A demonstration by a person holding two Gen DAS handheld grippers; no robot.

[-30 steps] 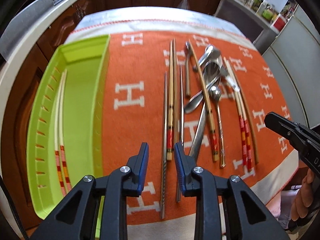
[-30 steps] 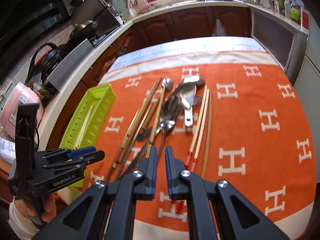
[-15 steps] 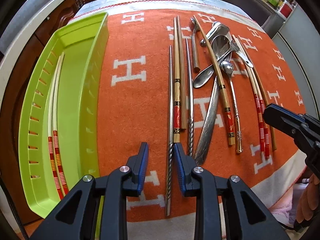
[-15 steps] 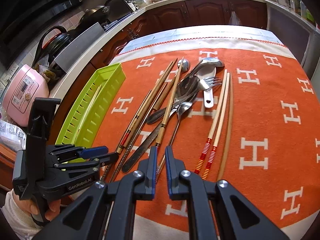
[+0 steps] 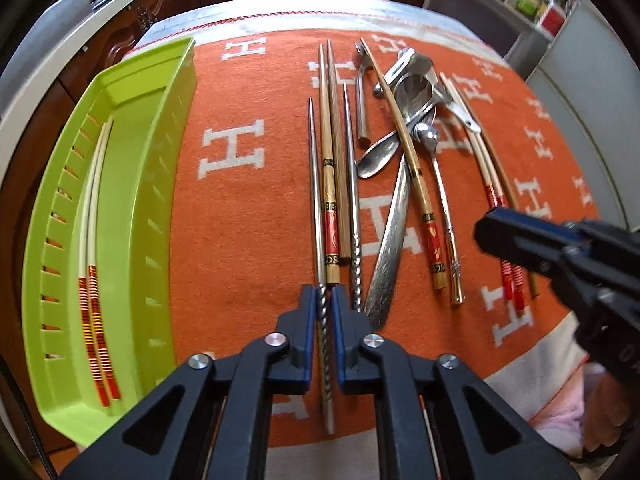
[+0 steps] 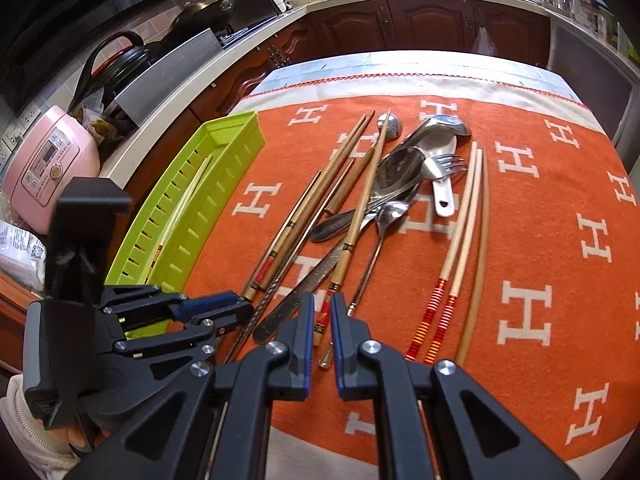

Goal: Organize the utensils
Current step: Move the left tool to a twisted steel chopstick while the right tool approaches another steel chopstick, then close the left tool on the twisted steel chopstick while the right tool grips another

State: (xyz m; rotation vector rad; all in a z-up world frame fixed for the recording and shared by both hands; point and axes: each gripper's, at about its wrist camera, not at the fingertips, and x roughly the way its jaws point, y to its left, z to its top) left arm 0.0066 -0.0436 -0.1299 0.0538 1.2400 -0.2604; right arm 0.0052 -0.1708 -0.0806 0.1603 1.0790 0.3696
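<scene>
- Steel is what the left wrist view now centres on: the left tongs, which hovered wide above the cloth a second ago, have dropped to the orange cloth and narrowed so that their blue pads flank the twisted handle of a metal chopstick. Whether the pads already press it cannot be told.
- The chopstick lies flat on the table, leftmost in the row of loose utensils, with its twin just beside.
- The green tray sits well apart to the left, holding one banded white pair, so this looks like the start of the second transfer.
- In the right wrist view, the right tongs have also come lower and hang narrow and empty above the red-ended wooden chopstick in the pile.
- From here the left tongs show low at the near edge, by the tray.
</scene>
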